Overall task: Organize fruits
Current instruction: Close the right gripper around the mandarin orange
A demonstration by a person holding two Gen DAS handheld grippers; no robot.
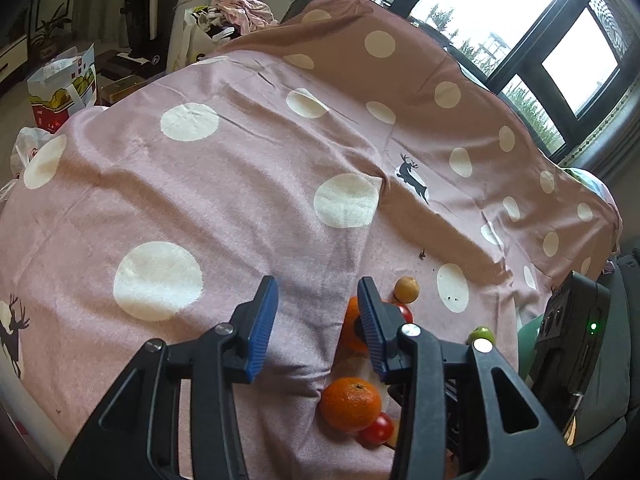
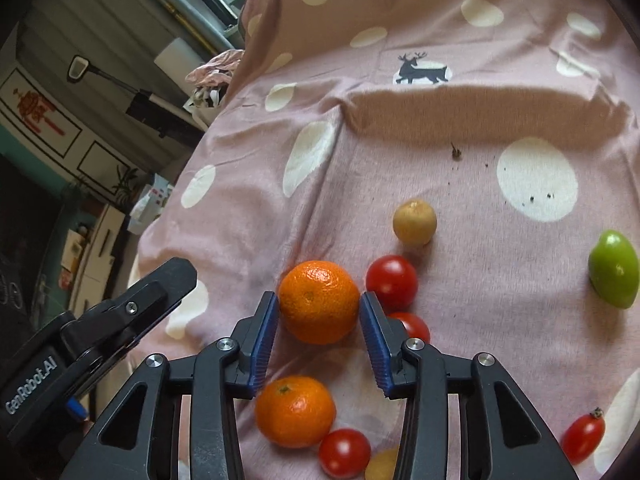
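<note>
the right gripper [image 2: 319, 334] sits low in the middle of the right wrist view with its blue pads either side of the far orange [image 2: 319, 301]. the left pad looks to touch the peel, the right pad shows a sliver of gap, so i can't tell whether it is truly clamped or just closing in. my guess is the step in hand is picking this orange out of the pile. the next move calls for a firm, even squeeze on a round, smooth fruit, then a lift clear of the tomato [image 2: 392, 282] just beside its right pad.

the left gripper [image 1: 318, 326] hangs at the bottom centre of the left wrist view, tongs apart, nothing between them but the cloth [image 1: 224, 200].

the rest lies loose on the cloth: a near orange [image 2: 295, 411] at lower centre, another tomato [image 2: 344, 453] touching it, a yellow fruit [image 2: 414, 222] above the tomatoes, a green fruit [image 2: 614, 274] at the right edge, a long tomato [image 2: 582, 436] at lower right.

no bowl, tray or basket shows in either view, so where the fruit should go is unclear.
</note>
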